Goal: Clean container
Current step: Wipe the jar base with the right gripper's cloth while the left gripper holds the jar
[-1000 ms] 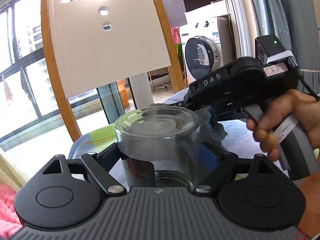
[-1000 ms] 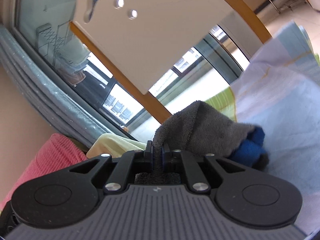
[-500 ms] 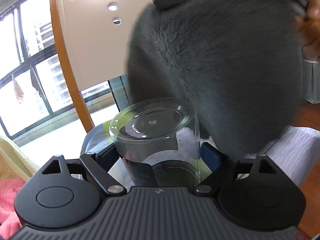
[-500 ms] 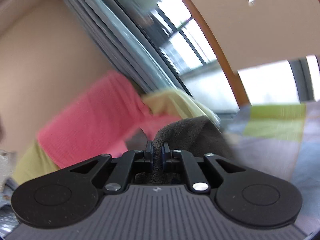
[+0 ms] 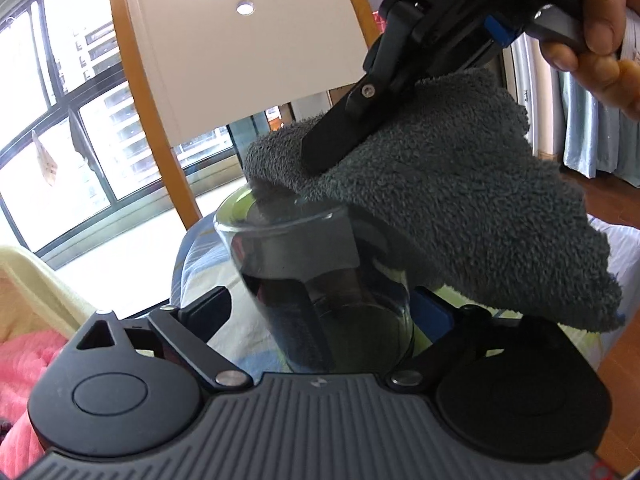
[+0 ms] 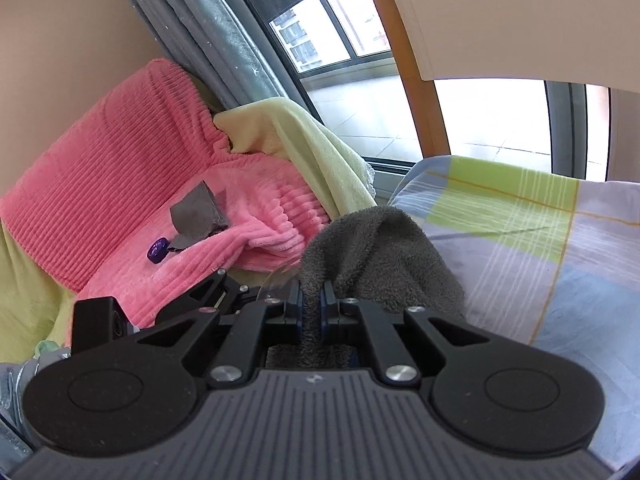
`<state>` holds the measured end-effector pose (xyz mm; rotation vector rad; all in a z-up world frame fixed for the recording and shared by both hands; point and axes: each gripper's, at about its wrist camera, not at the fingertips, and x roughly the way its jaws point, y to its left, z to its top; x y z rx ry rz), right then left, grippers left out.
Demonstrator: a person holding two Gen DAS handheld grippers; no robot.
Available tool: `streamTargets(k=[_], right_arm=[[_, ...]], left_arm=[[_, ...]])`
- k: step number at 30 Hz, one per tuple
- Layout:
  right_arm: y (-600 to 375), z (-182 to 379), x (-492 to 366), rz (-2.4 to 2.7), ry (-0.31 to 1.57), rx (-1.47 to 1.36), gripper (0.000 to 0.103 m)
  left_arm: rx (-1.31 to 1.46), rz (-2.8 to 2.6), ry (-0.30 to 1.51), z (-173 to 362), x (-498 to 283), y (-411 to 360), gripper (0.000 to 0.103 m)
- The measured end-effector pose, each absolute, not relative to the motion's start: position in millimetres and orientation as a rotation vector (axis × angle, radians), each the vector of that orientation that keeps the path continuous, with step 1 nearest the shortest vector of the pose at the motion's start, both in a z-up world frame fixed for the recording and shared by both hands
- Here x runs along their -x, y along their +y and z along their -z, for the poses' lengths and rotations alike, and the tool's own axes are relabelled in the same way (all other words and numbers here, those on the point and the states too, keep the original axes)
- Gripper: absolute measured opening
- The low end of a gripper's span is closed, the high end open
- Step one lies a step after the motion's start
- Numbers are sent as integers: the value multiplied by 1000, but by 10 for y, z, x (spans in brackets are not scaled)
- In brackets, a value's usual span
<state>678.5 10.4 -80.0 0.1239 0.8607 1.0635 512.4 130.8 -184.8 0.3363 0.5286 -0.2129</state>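
The left claw (image 5: 320,312) grips a clear glass jar (image 5: 316,280) between its blue pads, one pad on each side of the jar's wall. The jar is upside down: its thick base faces up and away from the camera, and its mouth points back toward the claw. It is held above a checked cloth (image 6: 540,232) in pale blue, green and white.

The right claw (image 6: 312,312) is closed on a fold of grey towel (image 6: 380,252), pinched tight between its two pads. In the left wrist view this claw (image 5: 316,156) comes down from the upper right, held by a hand (image 5: 604,28), and the towel (image 5: 460,208) drapes over the jar's upturned base and down its right side, touching the glass.

Behind the jar stands a chair back (image 5: 240,52), cream with an orange wooden rim. To the left lies a pink ribbed blanket (image 6: 120,168) with a yellow blanket (image 6: 312,148) beside it, and grey curtains (image 6: 224,40) hang by the window (image 6: 340,28).
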Motion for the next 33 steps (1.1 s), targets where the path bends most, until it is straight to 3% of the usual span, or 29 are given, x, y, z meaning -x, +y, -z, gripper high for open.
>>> streamTargets(k=[5,11,17,20,22,33], right_arm=[[65,833,-6799,-1066,864,-161,3],[37,870,-6897,-1083,901,-205,3],[26,918,-6983,-1103,944,-240,3],[42,918,-6993,-1106,949,-229,3],[58,900,-6995,-1107,952,-210,3],[538,578,-6672,-1145,834,315,4]], left_arm=[[-337,188,615,1903,-5128,1368,102],[-387,219,514,1736,-4955,1362,102],[-315,282,518,1553,-5101,1475,95],[-317,319,518,1534,-5139,1496,87],[-327,340,514,1526,-5154,1504,88],[-347,400,478,1539,-5182,1602,88]])
